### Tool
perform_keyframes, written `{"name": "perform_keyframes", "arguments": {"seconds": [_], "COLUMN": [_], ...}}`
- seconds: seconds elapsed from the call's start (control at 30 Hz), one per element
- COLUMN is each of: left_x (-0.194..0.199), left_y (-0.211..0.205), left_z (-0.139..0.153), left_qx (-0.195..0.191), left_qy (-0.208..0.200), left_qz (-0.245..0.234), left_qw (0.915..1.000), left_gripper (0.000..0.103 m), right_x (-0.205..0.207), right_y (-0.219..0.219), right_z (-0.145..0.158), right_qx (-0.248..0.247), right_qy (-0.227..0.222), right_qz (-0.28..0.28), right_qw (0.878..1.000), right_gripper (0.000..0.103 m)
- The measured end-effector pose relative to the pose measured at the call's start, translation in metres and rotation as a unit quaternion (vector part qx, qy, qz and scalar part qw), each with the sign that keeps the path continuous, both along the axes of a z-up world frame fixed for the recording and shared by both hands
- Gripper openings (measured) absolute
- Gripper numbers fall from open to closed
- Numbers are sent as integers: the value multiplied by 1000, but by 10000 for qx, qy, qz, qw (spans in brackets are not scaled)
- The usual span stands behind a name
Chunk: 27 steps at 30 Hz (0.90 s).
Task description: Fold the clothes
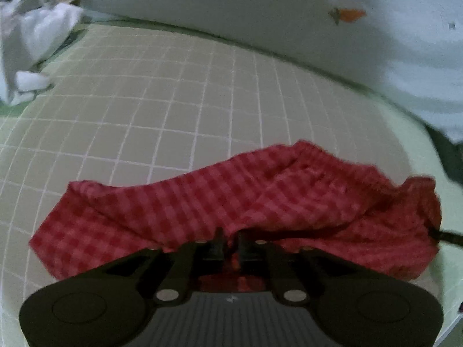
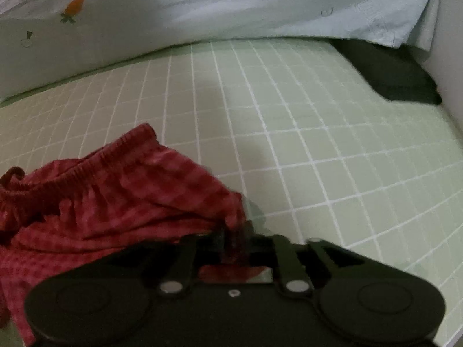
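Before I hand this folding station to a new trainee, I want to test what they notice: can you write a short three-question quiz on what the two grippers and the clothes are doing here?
1. True or false: both the left gripper and the right gripper are shut on the red checked shorts.
2. Multiple choice: what lies in the far right corner of the green grid mat in the right wrist view? A) a dark folded garment B) a white towel C) a shoe
3. Fill in: the pale sheet behind the mat has an orange ____ printed on it.

Key: 1 true; 2 A, the dark folded garment; 3 carrot.
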State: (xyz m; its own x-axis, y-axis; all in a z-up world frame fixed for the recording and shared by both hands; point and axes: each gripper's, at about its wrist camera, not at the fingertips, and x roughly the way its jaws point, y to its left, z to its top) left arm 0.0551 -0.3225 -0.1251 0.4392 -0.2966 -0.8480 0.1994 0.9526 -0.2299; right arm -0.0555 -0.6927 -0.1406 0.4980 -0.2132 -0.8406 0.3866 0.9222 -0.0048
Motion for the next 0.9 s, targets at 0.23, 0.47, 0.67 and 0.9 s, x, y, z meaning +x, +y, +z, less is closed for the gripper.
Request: {"name": "perform_keyframes", "arguments": {"seconds": [0.23, 0.47, 0.67, 0.9], "left_x": [-1, 34, 60, 75], "left_y": [7, -13, -34, -37], "left_z": [33, 19, -21, -16], "left_qx": [-47, 102, 417, 612], "left_qy": [-618, -470, 125, -50], "left_qz": [302, 117, -309, -311], "left_qw": [9976, 9988, 9986, 9976], "left_gripper": [59, 62, 62, 0], "right_x": [4, 42, 70, 101], "right_y": [4, 9, 10, 3], "right_z": [17, 10, 0, 14], "right_qx": [-17, 6, 284, 462], "right_qy": [-501, -425, -226, -393], "right_qz": [271, 596, 746, 1095], "right_qw": [9984, 9973, 9965, 9921], "right_gripper": [78, 79, 62, 2]}}
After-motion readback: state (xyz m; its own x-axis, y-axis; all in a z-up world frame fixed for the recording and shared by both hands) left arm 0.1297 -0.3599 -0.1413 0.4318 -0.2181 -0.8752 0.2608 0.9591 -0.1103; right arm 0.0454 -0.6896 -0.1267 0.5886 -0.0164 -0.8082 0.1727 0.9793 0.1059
